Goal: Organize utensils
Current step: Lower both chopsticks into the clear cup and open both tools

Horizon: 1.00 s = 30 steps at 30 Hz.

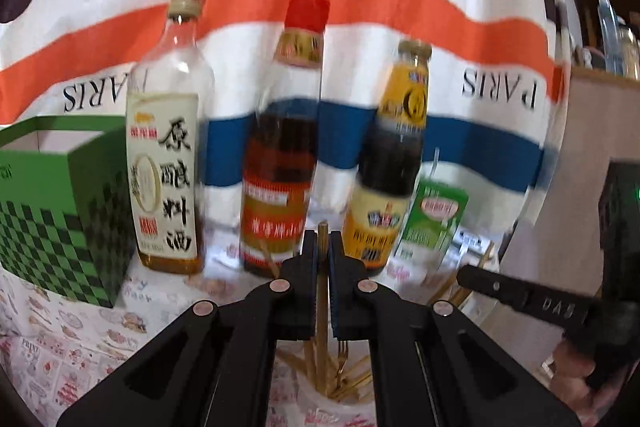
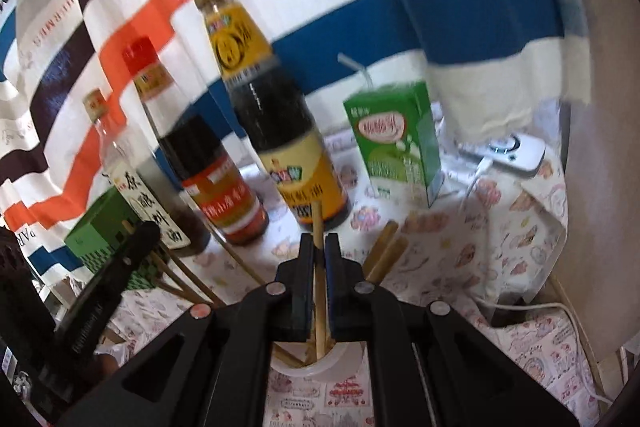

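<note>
My left gripper (image 1: 322,249) is shut on a wooden chopstick (image 1: 322,231) that stands upright between its pads. The chopstick's lower end runs down among several chopsticks and a fork (image 1: 341,355) bunched below the jaws. My right gripper (image 2: 319,247) is likewise shut on an upright wooden chopstick (image 2: 317,221) over a white cup (image 2: 320,371) that holds more sticks. Other chopstick ends (image 2: 386,251) fan out of the cup to the right. Each gripper shows in the other's view: the right gripper (image 1: 520,297) and the left gripper (image 2: 116,267).
Behind the cup stand a clear bottle (image 1: 166,163), a red-capped bottle (image 1: 280,167) and a dark sauce bottle (image 1: 384,167). A green drink carton (image 2: 396,143) with a straw stands right of them, a green checkered box (image 1: 60,203) left. A white device (image 2: 508,151) with cables lies far right.
</note>
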Available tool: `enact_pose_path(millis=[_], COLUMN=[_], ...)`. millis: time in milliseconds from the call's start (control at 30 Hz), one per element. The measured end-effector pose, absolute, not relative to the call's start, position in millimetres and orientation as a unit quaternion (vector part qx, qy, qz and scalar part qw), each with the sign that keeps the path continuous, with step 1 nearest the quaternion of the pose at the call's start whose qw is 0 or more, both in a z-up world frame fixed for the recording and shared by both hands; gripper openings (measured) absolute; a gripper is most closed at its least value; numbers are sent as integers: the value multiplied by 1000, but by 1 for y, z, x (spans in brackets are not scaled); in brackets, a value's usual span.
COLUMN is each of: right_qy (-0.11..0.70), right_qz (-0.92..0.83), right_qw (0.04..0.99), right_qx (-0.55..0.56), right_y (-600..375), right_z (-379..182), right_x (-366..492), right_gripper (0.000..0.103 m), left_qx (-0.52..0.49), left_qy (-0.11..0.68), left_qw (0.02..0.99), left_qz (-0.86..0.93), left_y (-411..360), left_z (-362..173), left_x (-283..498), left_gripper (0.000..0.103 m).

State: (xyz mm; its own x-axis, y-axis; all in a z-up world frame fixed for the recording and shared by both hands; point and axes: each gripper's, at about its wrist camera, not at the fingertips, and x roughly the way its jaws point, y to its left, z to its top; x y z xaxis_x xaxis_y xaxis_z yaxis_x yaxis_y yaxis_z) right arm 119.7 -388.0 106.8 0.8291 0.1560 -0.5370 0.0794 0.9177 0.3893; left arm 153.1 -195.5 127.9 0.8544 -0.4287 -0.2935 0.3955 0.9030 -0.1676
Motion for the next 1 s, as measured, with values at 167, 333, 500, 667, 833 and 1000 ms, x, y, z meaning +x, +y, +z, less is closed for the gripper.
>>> enact_pose_path(millis=[167,333,500,667,833,1000], right_qy=[301,334,366,380,400,398], right_qz=[25,11,-7,-12,-15,-3], right_qw=[933,926,916,910,899,896], right_qx=[194,176,165,165,178,196], right_y=[-384,-380,-379,-374,-370,-366], right_z=[104,100,95,94,88,88], right_x=[123,129,132,131,130,128], right_gripper=[5,5,16,34,46,63], left_qx=[-21,-9,-6,-16,-24,-26], left_qy=[165,159,159,155,153,137], left_qw=[962,963,965,966,968,975], left_qz=[-218,-216,-211,-206,-198,-171], left_y=[-202,-201,-192,-178,-161,-136], left_z=[111,109,109,108,107,109], left_x=[143,135,126,111,100,84], left_gripper=[4,5,6,13,26,50])
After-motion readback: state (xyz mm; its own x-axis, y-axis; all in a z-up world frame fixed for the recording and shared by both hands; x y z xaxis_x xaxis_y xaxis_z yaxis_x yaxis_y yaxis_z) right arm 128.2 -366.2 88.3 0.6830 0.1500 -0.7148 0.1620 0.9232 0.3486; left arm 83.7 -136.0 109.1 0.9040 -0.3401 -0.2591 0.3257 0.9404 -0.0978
